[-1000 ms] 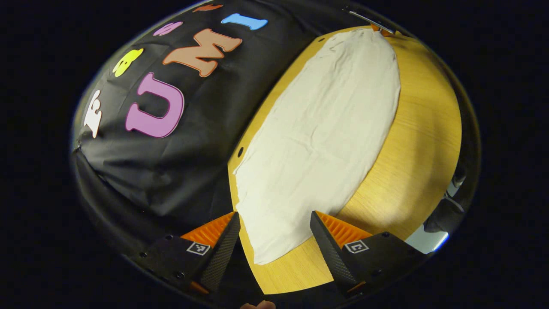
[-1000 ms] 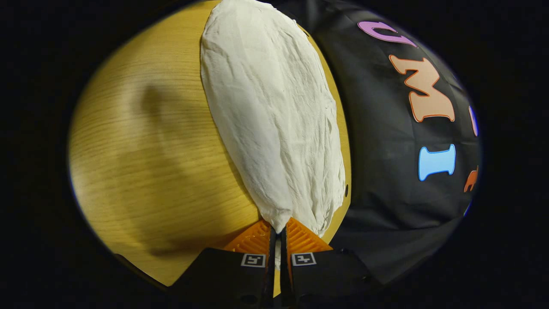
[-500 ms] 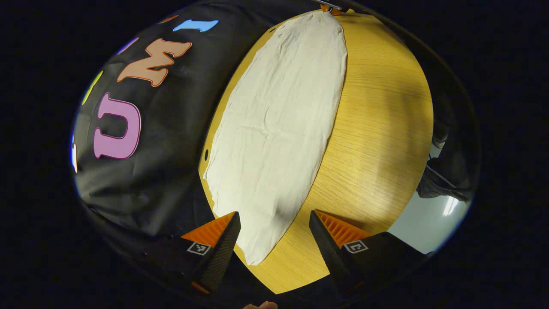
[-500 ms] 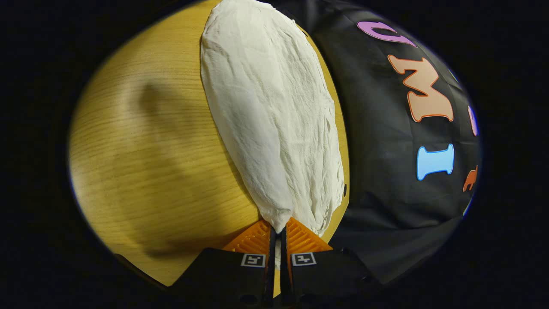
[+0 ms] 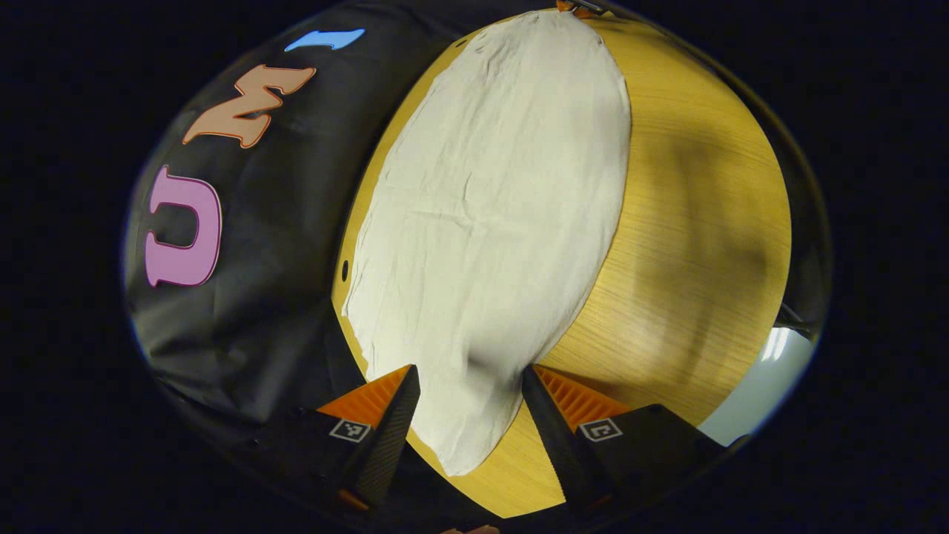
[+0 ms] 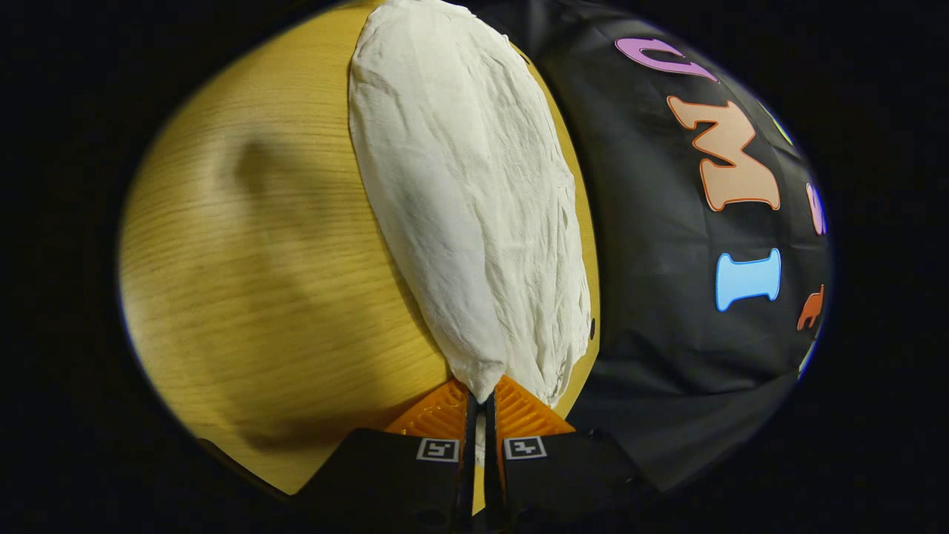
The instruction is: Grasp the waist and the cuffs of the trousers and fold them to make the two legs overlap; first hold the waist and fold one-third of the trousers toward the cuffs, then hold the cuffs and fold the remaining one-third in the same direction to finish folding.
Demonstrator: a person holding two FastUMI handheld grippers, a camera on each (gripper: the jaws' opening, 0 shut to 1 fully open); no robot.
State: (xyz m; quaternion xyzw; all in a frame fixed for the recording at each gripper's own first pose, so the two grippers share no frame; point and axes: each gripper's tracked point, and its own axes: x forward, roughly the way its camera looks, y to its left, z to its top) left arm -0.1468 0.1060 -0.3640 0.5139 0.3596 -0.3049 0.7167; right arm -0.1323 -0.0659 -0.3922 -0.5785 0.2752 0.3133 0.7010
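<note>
**Legs overlapped; the thirds are yet to fold**

The trousers [image 5: 489,222] lie flat along the counter [image 5: 689,245] as one long white strip beside the black booth wall [image 5: 282,245], so the first fold, one leg over the other, looks done. No cross fold shows anywhere on the cloth in either view; both thirds remain.

The right tongs [image 6: 480,404] are closed tight on one end of the strip, with a tip of cloth pinched between both fingers. Whether that end is the waist or the cuffs I cannot tell. In the left gripper view these tongs show small at the far end of the cloth [image 5: 574,6].

The left tongs [image 5: 467,389] stand wide apart, straddling the near end of the strip with one finger on each side, and hold nothing. They appear set to close on it.

My judgement: the task is about a third through, with the grasp at this end not yet made.
</note>
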